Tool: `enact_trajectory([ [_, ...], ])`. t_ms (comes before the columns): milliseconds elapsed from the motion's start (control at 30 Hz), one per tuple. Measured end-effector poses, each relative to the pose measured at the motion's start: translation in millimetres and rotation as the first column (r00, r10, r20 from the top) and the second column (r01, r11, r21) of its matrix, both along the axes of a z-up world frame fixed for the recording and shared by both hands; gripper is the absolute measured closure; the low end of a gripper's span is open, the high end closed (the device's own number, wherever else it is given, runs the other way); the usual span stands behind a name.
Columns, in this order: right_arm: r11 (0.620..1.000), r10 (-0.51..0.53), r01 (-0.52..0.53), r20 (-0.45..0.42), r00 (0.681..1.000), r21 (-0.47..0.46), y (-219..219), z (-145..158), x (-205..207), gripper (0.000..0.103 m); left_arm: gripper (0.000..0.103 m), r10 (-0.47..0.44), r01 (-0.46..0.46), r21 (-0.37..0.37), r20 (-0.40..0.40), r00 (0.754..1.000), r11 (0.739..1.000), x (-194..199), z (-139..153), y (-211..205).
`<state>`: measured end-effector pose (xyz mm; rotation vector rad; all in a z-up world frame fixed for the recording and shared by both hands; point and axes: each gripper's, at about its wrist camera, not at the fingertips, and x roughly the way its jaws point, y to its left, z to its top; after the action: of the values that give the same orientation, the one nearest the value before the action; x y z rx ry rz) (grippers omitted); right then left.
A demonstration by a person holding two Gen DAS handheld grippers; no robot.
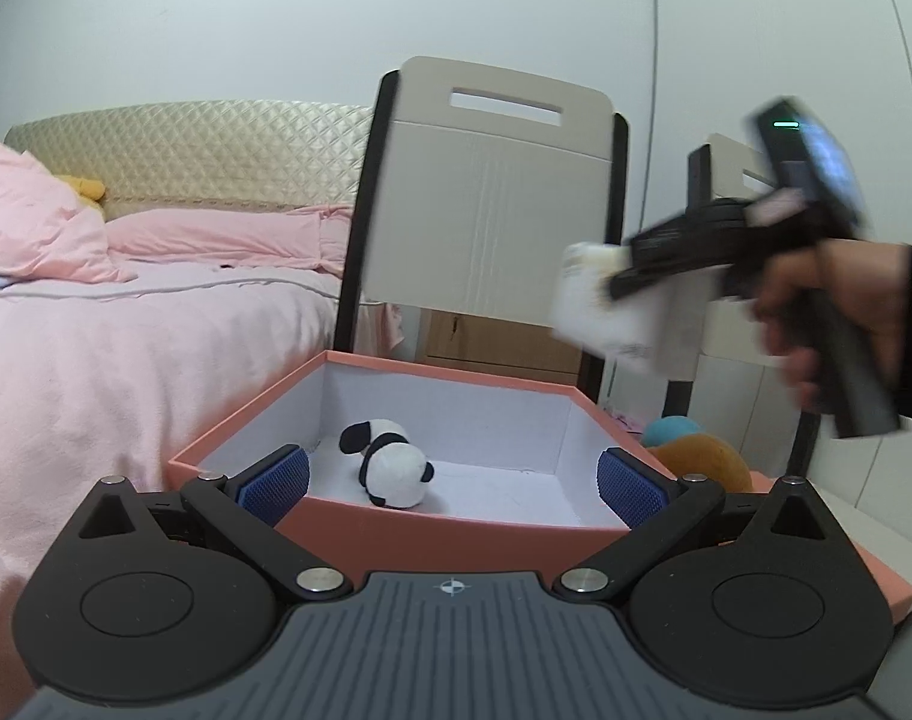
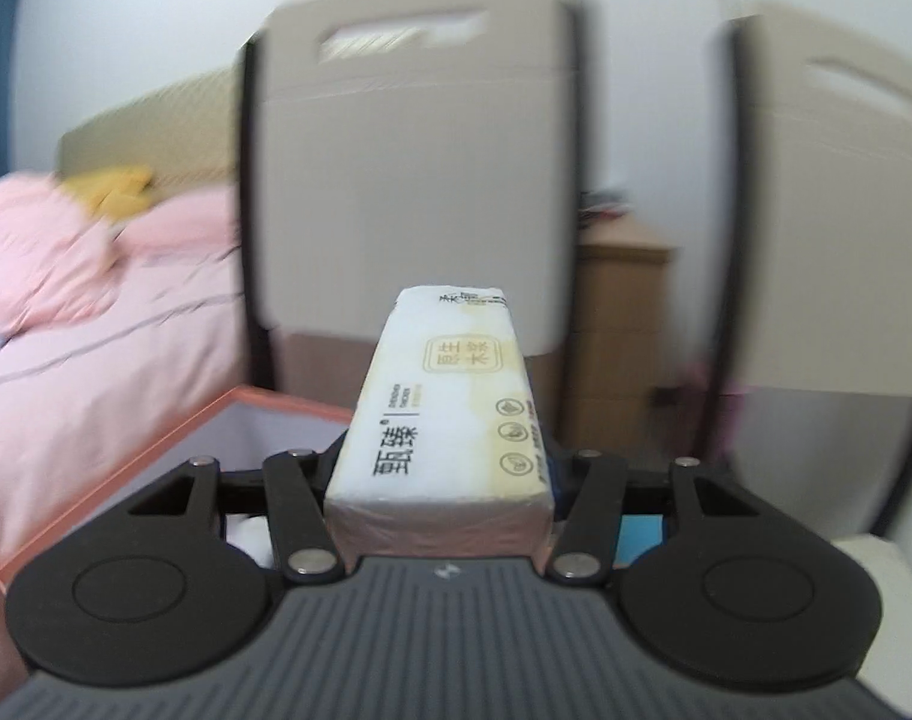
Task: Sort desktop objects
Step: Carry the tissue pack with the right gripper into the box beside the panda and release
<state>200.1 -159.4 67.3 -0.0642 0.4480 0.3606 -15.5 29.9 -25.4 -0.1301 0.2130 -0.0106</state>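
A: While the tissue pack (image 2: 441,414) sits clamped in the right gripper (image 2: 444,474), long axis running straight out along the fingers, where is the box?

B: Pink box (image 1: 396,531) lies low and to the left of the pack; the pack is held in the air, right of the box's far corner. Panda plush (image 1: 390,463) already lies inside.

A: Left gripper (image 1: 453,483)?

B: Spread wide, holding nothing, at the box's near wall. Right hand (image 1: 828,306) is the one carrying.

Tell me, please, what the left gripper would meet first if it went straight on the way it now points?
Probably the panda plush lying in the pink box: the open left gripper points into that box, with the plush between its jaws' line. Depth is unclear, so the box's near wall might come first.
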Motion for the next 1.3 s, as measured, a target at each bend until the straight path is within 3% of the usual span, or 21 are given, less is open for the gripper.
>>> enact_trajectory([
  [167, 0.992, 0.066, -0.082, -0.158, 0.985, -0.097, 66, -36, 51, 0.047, 0.0, 0.004, -0.004, -0.03, -0.008, 1.0, 1.0, 1, 1, 8],
  [333, 0.982, 0.075, -0.113, -0.238, 0.968, -0.149, 94, -74, 83, 0.047, 0.0, -0.003, 0.002, -0.046, -0.017, 1.0, 0.999, 3, 0, 13],
  [467, 0.977, 0.067, -0.119, -0.281, 0.958, -0.175, 102, -104, 99, 0.047, 0.0, 0.002, -0.004, -0.045, -0.032, 0.999, 0.999, 6, -1, 16],
  [700, 0.977, 0.052, -0.112, -0.304, 0.951, -0.184, 107, -130, 114, 0.047, 0.0, 0.002, -0.004, -0.054, -0.045, 0.999, 0.999, 9, -5, 17],
  [933, 0.978, 0.023, -0.1, -0.378, 0.926, -0.184, 109, -139, 120, 0.043, 0.0, 0.0, -0.003, -0.053, -0.052, 0.999, 0.999, 11, -6, 15],
  [1033, 0.983, 0.037, -0.094, -0.338, 0.94, -0.155, 103, -125, 108, 0.035, 0.0, -0.003, 0.0, -0.048, -0.051, 0.999, 0.999, 10, -6, 14],
  [1100, 0.987, 0.045, -0.091, -0.311, 0.949, -0.136, 99, -115, 99, 0.02, 0.0, -0.001, -0.001, -0.048, -0.049, 0.999, 0.999, 10, -6, 14],
  [1300, 0.994, 0.061, -0.08, -0.218, 0.974, -0.077, 83, -88, 66, 0.014, 0.0, -0.005, 0.004, -0.037, -0.039, 0.999, 0.999, 7, -5, 11],
])
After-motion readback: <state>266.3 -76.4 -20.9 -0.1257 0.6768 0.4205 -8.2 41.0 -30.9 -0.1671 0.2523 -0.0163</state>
